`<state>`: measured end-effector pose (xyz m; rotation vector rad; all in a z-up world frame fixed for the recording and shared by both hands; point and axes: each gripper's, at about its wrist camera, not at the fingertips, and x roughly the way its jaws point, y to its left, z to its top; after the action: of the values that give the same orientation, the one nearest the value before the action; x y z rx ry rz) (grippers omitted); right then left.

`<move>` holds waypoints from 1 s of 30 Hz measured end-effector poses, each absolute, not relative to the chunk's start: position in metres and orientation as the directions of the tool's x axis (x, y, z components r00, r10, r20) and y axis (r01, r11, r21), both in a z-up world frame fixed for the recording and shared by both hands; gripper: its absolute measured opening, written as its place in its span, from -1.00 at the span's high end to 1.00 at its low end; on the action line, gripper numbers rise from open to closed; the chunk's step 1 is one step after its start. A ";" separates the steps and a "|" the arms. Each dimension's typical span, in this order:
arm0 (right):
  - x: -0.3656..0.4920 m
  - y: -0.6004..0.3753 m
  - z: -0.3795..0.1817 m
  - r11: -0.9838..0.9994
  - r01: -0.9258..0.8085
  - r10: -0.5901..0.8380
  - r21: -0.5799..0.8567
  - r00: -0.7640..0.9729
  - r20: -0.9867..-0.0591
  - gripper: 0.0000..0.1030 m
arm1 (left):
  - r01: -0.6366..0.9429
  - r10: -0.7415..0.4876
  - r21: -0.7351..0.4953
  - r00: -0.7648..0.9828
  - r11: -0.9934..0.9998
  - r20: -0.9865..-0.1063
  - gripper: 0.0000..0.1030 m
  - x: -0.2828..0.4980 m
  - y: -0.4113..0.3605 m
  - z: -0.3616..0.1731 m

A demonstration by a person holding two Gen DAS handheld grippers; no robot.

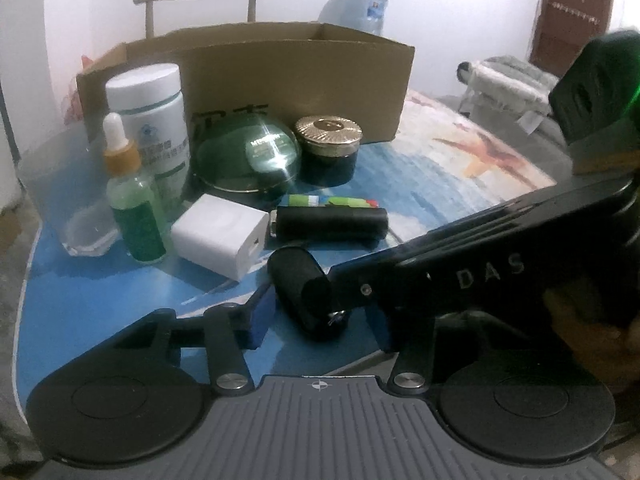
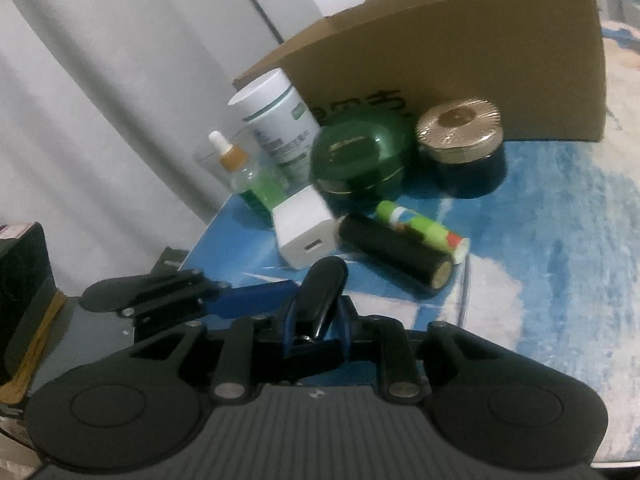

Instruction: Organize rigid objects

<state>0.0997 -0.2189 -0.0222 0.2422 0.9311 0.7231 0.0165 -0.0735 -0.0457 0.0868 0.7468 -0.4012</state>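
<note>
In the left wrist view, the left claw (image 1: 320, 312) stands wide open and empty, while the right claw (image 1: 340, 300) reaches across it, pinching a small black cylinder (image 1: 304, 292) low over the table (image 1: 460, 168), short of the cardboard box (image 1: 280, 76). In the right wrist view, the right claw (image 2: 316, 312) is clamped on that black cylinder (image 2: 322, 288) near one end; such an off-centre grip could let it pivot free and knock the white charger (image 2: 304, 232) just ahead.
</note>
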 end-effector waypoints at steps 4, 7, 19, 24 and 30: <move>0.097 -0.222 -0.020 0.743 -0.466 0.661 0.481 0.399 -0.635 0.54 | 0.376 -0.302 -0.037 0.679 0.926 -0.669 0.18 0.013 -0.075 -0.046; 0.093 -0.223 -0.014 0.738 -0.472 0.668 0.482 0.407 -0.623 0.54 | 0.370 -0.317 -0.063 0.681 0.927 -0.660 0.23 0.010 -0.070 -0.043; 0.086 -0.220 0.011 0.730 -0.520 0.677 0.443 0.463 -0.571 0.55 | 0.365 -0.310 -0.031 0.740 0.931 -0.597 0.33 -0.001 -0.072 -0.024; 0.081 -0.222 0.019 0.728 -0.526 0.681 0.439 0.479 -0.554 0.55 | 0.366 -0.311 -0.021 0.760 0.931 -0.571 0.35 -0.005 -0.073 -0.017; 0.081 -0.220 0.057 0.712 -0.584 0.698 0.390 0.529 -0.482 0.55 | 0.369 -0.310 0.030 0.819 0.929 -0.483 0.41 -0.003 -0.074 0.020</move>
<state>0.0815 -0.2195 0.0570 0.1891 0.6603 0.7707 -0.0033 -0.0737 0.0196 0.1246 0.4923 -0.3627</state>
